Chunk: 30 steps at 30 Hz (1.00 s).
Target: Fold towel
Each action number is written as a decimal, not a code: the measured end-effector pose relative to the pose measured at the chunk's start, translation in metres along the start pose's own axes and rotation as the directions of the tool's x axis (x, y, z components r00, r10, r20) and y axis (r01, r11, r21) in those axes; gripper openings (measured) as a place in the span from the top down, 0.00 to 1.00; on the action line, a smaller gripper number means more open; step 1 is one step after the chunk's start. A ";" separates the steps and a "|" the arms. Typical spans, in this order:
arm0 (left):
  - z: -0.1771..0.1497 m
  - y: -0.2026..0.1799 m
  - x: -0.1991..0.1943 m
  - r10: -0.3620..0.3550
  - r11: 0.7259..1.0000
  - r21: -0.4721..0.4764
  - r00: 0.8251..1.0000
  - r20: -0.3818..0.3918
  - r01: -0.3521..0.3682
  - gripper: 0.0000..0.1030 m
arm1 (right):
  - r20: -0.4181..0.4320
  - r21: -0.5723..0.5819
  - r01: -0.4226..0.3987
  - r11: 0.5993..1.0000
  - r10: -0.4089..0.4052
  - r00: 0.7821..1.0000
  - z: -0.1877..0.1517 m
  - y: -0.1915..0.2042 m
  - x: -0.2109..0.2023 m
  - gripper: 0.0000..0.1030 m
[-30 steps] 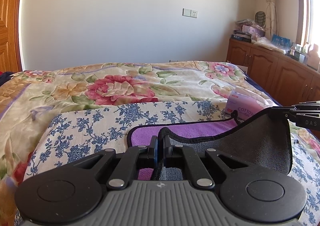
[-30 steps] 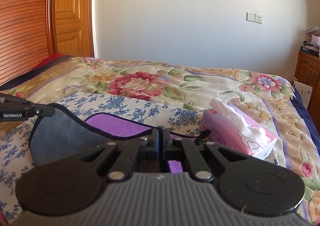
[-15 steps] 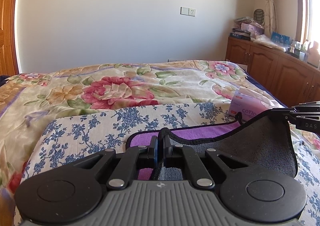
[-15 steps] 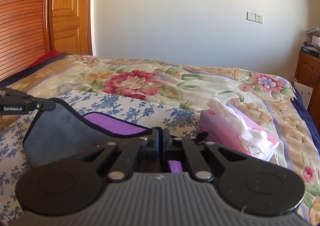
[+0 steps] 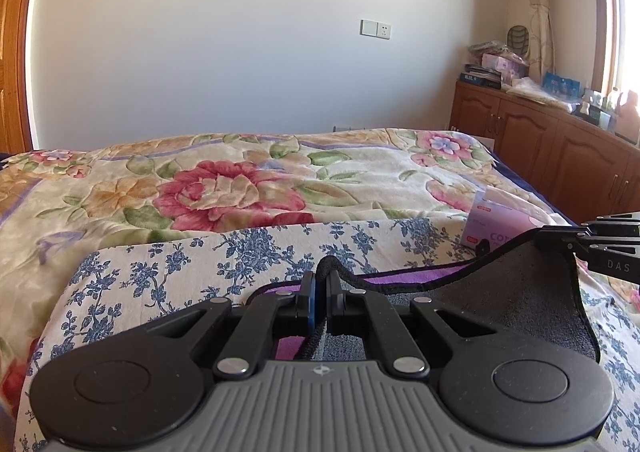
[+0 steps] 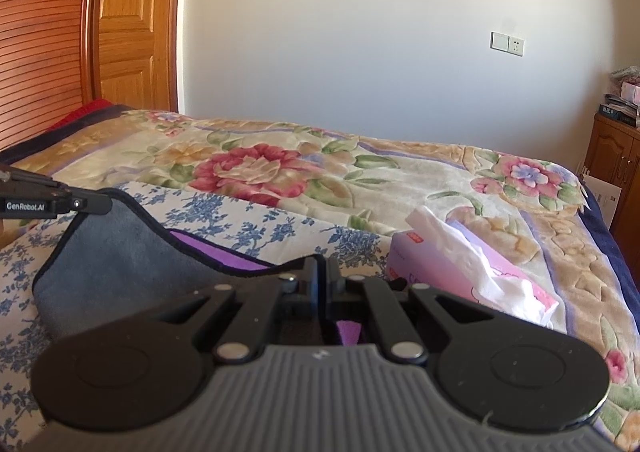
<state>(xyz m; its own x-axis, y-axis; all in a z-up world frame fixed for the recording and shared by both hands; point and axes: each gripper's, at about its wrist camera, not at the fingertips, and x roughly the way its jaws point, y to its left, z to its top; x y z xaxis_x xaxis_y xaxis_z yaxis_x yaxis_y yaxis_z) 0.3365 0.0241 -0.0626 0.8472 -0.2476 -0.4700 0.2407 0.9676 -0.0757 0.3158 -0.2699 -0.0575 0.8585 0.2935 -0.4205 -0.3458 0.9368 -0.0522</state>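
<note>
The towel (image 5: 516, 292) is grey on one side and purple on the other, with black piping. It lies on a blue-flowered cloth (image 5: 168, 272) on the bed. My left gripper (image 5: 320, 284) is shut on the towel's near left corner. My right gripper (image 6: 322, 276) is shut on the near right corner. Both corners are lifted, so the grey underside (image 6: 112, 256) faces me and hangs between the grippers over the purple side (image 6: 200, 246). Each gripper's tip shows in the other's view, the right in the left wrist view (image 5: 580, 238) and the left in the right wrist view (image 6: 90, 204).
A pink tissue box (image 6: 460, 272) stands on the bed just right of the towel. A floral quilt (image 5: 240, 188) covers the bed beyond. A wooden cabinet (image 5: 560, 148) with clutter is at the right, a wooden door (image 6: 132, 24) at the left.
Both grippers have carried the lifted towel edge forward over the purple side, so less purple shows. Both stay shut on their corners.
</note>
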 end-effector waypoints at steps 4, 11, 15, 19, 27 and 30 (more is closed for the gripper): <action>0.002 0.004 0.007 0.006 1.000 -0.023 1.000 0.006 -0.006 0.94 | 0.011 0.004 0.013 1.000 -0.013 1.000 0.001 -0.003 0.005 0.96; 0.004 0.010 0.015 0.015 0.999 -0.045 1.000 0.021 -0.014 0.94 | 0.020 0.011 0.034 0.999 -0.035 0.999 0.003 -0.005 0.016 0.96; 0.004 0.013 0.019 0.019 0.999 -0.048 1.000 0.023 -0.018 0.94 | 0.025 0.018 0.039 0.999 -0.040 0.999 0.001 -0.006 0.022 0.96; 0.006 0.016 0.026 0.036 0.998 -0.055 0.999 0.013 -0.035 0.94 | 0.012 0.024 0.061 0.998 -0.061 0.998 -0.002 -0.006 0.031 0.96; 0.002 0.017 0.041 0.047 0.995 -0.086 0.999 -0.001 -0.047 0.94 | 0.003 0.037 0.075 0.996 -0.075 0.997 -0.009 -0.009 0.042 0.96; -0.002 0.017 0.046 0.055 0.994 -0.089 0.998 -0.009 -0.055 0.94 | -0.004 0.039 0.081 0.996 -0.080 0.997 -0.012 -0.010 0.046 0.96</action>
<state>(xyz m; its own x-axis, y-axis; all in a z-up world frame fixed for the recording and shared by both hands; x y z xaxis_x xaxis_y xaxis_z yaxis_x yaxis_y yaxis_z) 0.3787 0.0288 -0.0870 0.8549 -0.1937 -0.4813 0.1503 0.9804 -0.1275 0.3544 -0.2682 -0.0869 0.8820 0.2164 -0.4186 -0.2606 0.9641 -0.0507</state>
